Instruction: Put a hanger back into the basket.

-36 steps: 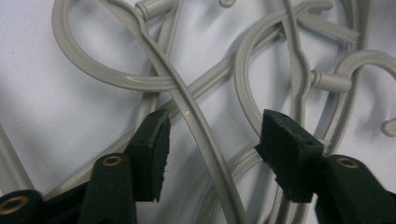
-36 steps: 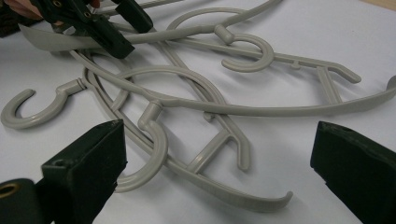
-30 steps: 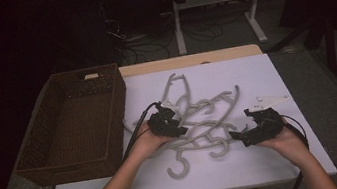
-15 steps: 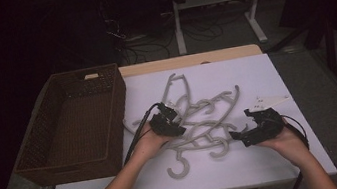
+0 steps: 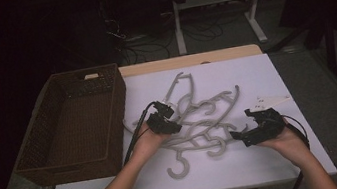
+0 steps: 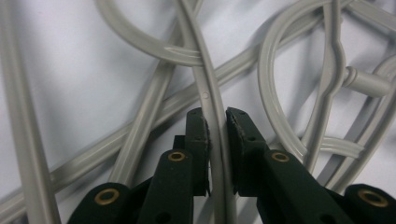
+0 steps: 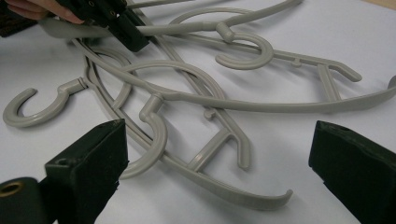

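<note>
Two grippers: we see the left gripper (image 5: pixel 164 119) at the left side of a tangle of grey hangers (image 5: pixel 205 119), and the right gripper (image 5: pixel 257 126) just beside its near right edge.
Left gripper state: in the left gripper view its jaws are clamped on one thin hanger arm (image 6: pixel 211 100), which runs up between the pads (image 6: pixel 203 140).
Right gripper state: its jaws stand wide apart and hold nothing; in the right gripper view they frame the nearest hanger (image 7: pixel 196 158) lying flat.
Place of the work: the hangers lie crossed over one another at the middle of the white worktop (image 5: pixel 284 72); a brown wicker basket (image 5: pixel 42 143) stands at the left, touching its edge.
Step in hand: we judge it to be freeing one hanger from the pile, probably for the basket.
How to do it well: we would lift slowly and keep the arm level, since hooks (image 7: pixel 245 53) thread through neighbouring frames; the free gripper could pin down the rest of the pile.
Materials: smooth moulded plastic, matt grey, ribbed along the arms.
Shapes: curved shoulders, open round hooks, small notches and cross-struts.
Handling: light and springy, we expect; a narrow arm may twist in a tight grip.
</note>
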Demonstrator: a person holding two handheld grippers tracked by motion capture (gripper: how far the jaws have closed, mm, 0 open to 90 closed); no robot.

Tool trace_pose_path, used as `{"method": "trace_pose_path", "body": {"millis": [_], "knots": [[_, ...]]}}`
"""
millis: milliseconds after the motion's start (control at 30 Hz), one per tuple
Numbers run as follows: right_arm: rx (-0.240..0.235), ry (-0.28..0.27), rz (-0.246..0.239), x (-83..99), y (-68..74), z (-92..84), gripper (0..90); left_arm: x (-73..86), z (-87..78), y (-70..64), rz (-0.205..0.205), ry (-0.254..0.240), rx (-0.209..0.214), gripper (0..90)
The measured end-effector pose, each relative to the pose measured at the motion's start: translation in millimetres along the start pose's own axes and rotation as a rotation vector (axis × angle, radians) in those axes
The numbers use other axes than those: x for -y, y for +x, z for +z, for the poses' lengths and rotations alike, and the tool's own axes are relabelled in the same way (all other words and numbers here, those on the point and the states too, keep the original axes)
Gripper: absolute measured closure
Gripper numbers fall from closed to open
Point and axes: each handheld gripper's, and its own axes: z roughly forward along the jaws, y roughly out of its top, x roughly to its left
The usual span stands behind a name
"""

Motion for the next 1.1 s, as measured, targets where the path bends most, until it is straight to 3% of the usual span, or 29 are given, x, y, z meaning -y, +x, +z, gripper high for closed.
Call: {"method": "trace_pose_path", "body": {"millis": [200, 600, 767, 1100], "knots": [[0.000, -0.002, -0.002, 0.0, -0.1, 0.0, 4.2, -0.1, -4.8, 0.3, 0.007, -0.013, -0.009, 82.2], [-0.004, 0.000, -0.006, 0.7, 0.6, 0.6, 4.2, -4.5, -37.1, 3.0, -0.003, -0.155, 0.004, 82.8], [-0.006, 0.003, -0.003, 1.6, 1.3, 1.0, 4.2, -7.5, -49.3, 3.3, 0.000, -0.173, 0.007, 82.8], [-0.022, -0.032, 0.014, 6.7, 1.6, 0.0, 4.2, -30.5, -108.7, 3.6, 0.021, -0.239, 0.048, 82.8]]}}
